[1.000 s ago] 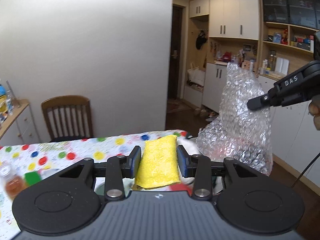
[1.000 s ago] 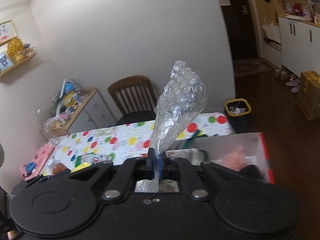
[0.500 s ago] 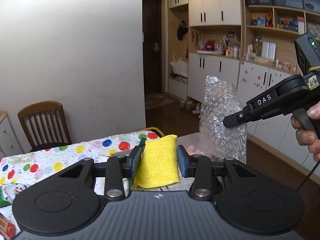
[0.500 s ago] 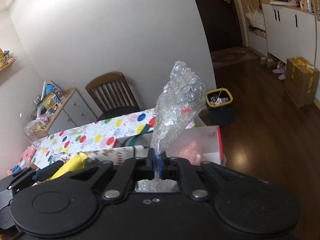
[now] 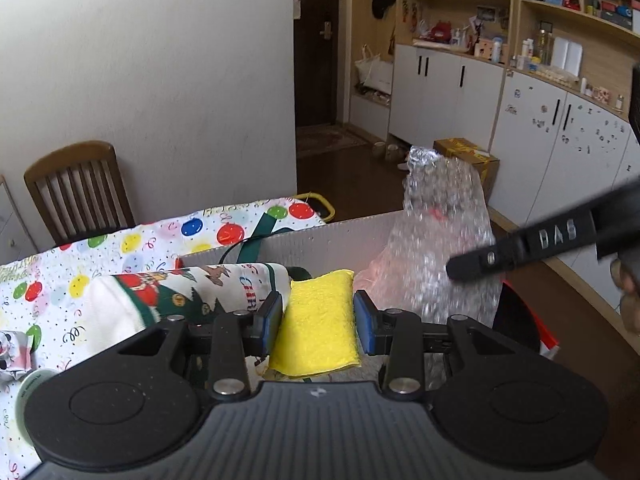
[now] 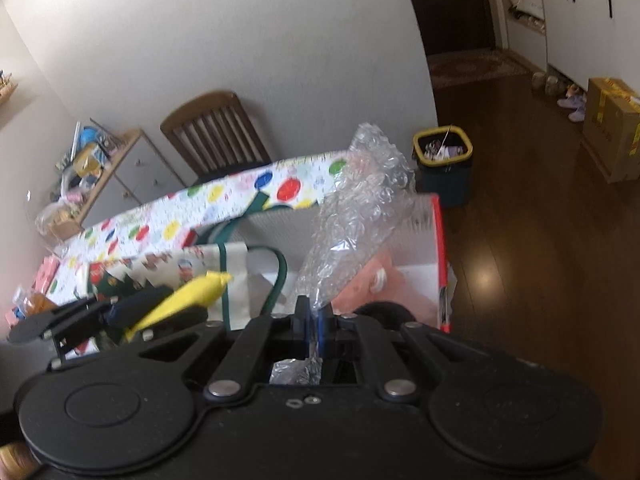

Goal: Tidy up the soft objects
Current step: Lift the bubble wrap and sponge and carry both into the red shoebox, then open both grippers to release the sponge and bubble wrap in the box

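Note:
My left gripper (image 5: 318, 318) is shut on a yellow sponge (image 5: 318, 320) and holds it over the near edge of a white box with a red rim (image 5: 340, 236). My right gripper (image 6: 314, 326) is shut on a sheet of bubble wrap (image 6: 356, 216) that hangs over the same box (image 6: 438, 240). The bubble wrap also shows in the left wrist view (image 5: 440, 240), with the right gripper (image 5: 520, 244) beside it. The sponge and left gripper show at left in the right wrist view (image 6: 180, 302). A Christmas-print cloth bag (image 5: 168, 292) and a pink soft item (image 6: 372, 280) lie in the box.
The box stands at the end of a table with a dotted cloth (image 5: 120, 252). A wooden chair (image 5: 78, 188) stands behind the table by the wall. A yellow-rimmed bin (image 6: 442, 164) and a cardboard carton (image 6: 612, 136) stand on the dark floor. Cupboards line the right wall (image 5: 460, 92).
Both grippers have come down and forward toward the box, each with its load. The bubble wrap now hangs low over the box's inside; the sponge is over its near edge.

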`<state>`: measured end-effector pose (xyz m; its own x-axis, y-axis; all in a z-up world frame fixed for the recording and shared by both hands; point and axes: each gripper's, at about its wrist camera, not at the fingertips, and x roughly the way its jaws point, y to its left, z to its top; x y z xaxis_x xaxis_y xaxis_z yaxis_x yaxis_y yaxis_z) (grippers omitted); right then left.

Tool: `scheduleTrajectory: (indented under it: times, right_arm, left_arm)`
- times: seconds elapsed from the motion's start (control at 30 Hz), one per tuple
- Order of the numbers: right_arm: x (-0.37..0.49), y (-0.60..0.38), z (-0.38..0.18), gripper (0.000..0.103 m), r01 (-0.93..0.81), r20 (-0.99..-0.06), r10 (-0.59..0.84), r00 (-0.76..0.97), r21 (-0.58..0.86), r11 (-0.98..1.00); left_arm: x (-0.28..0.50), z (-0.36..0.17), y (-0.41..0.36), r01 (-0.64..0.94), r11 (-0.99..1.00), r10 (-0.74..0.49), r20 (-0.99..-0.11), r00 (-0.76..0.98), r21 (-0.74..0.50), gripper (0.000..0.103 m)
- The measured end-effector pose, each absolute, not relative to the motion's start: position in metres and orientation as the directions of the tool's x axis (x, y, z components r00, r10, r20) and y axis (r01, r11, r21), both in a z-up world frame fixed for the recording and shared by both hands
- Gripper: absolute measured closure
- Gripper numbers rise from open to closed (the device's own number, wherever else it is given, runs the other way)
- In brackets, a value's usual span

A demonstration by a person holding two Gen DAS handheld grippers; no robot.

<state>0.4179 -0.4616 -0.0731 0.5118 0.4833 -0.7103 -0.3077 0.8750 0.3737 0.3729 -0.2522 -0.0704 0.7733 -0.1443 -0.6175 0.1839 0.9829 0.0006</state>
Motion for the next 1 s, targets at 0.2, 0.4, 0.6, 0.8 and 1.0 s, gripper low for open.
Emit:
scheduleTrajectory:
  times: [0.2,0.4,0.6,0.8,1.0]
  right_arm:
    - [0.422,-0.458,-0.094,0.100,-0.332,-0.748,0.485,0.454,0.363,0.871]
    - [0.419,-0.460,-0.103,0.100,-0.356,-0.771,0.481,0.417,0.349,0.867]
    - [0.417,-0.463,-0.102,0.099,-0.362,-0.770,0.483,0.418,0.346,0.866]
    - [0.415,-0.467,-0.098,0.098,-0.376,-0.772,0.486,0.409,0.343,0.861]
    - [0.410,-0.471,-0.090,0.087,-0.391,-0.770,0.483,0.417,0.327,0.860]
  left_arm:
    - [0.385,-0.085,-0.260,0.187,0.982,-0.130,-0.636,0.761,0.022,0.065]
    - [0.400,-0.101,-0.262,0.180,0.984,-0.131,-0.679,0.722,0.001,0.065]
    - [0.413,-0.117,-0.262,0.178,0.983,-0.154,-0.743,0.651,-0.047,0.065]
    - [0.419,-0.128,-0.266,0.187,0.981,-0.160,-0.779,0.606,-0.056,0.065]
    - [0.419,-0.126,-0.265,0.186,0.980,-0.169,-0.782,0.600,-0.070,0.060]
